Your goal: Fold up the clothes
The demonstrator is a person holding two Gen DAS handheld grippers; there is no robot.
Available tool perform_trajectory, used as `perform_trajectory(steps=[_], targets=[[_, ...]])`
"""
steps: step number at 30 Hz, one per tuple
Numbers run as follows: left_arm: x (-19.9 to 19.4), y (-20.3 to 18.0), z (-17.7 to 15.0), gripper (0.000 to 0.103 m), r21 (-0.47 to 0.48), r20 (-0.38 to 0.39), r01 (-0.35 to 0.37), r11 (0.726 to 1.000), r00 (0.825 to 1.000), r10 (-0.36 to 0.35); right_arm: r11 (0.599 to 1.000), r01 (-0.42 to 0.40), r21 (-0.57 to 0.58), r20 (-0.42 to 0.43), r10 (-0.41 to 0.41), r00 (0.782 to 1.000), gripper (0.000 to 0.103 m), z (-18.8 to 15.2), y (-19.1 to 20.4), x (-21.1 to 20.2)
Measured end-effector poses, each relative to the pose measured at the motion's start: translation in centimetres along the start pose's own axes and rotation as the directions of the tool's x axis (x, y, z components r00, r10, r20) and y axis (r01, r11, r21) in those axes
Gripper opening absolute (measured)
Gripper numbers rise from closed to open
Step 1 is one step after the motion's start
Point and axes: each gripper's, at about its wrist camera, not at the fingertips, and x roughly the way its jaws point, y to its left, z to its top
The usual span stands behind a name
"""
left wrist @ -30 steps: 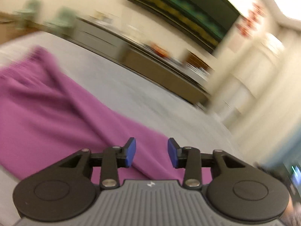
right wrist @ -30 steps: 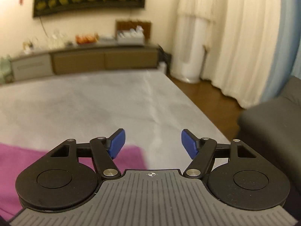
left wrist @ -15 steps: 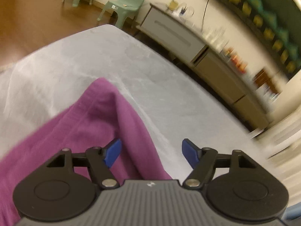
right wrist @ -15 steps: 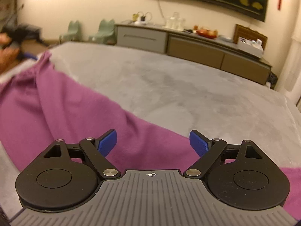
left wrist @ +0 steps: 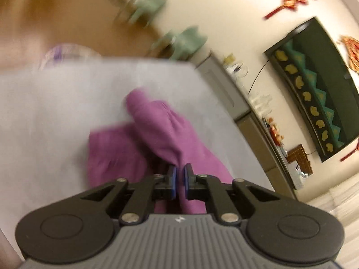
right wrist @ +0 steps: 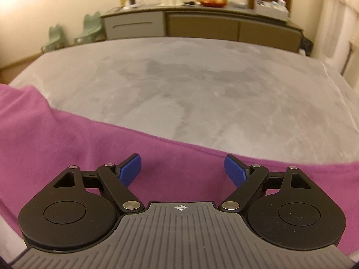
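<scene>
The left gripper (left wrist: pixel 179 176) pinches a ridge of the purple garment (left wrist: pixel 166 132), its fingers nearly closed on the cloth, the fabric strung up from the grey bed (right wrist: pixel 202 85); the right gripper (right wrist: pixel 182 168) hovers over the garment's near edge, fingers spread wide, holding nothing; judged from this, carrying the fold well means keeping the pinch firm and the lifted edge level.

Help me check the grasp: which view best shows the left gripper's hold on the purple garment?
The left wrist view: the left gripper has its blue pads nearly together on a raised fold of the purple garment, though motion-blurred. The right wrist view shows only flat garment under the open right gripper.
</scene>
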Motion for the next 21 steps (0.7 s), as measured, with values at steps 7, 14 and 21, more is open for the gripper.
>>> perform_trajectory(steps=[7,14,21], targets=[[0.5,1.6,-1.7,0.075,0.016,-0.054,-0.133,0.991,0.990,0.133,0.990,-0.114,-0.087,0.066,0.120,0.991,0.085,-0.8,2.7,-3.3],[-4.0,-0.3,-1.6,0.000,0.083,0.037,-0.103,0.991,0.994,0.100,0.899,-0.250,-0.359,0.079,0.296,0.952,0.085,-3.5,9.0,-5.6],[-6.0,4.1,-2.5,0.005,0.054,-0.068,-0.177,0.983,0.981,0.181,0.875,-0.226,-0.429,0.025,0.262,0.965,0.085,-4.8,10.5,-5.1]])
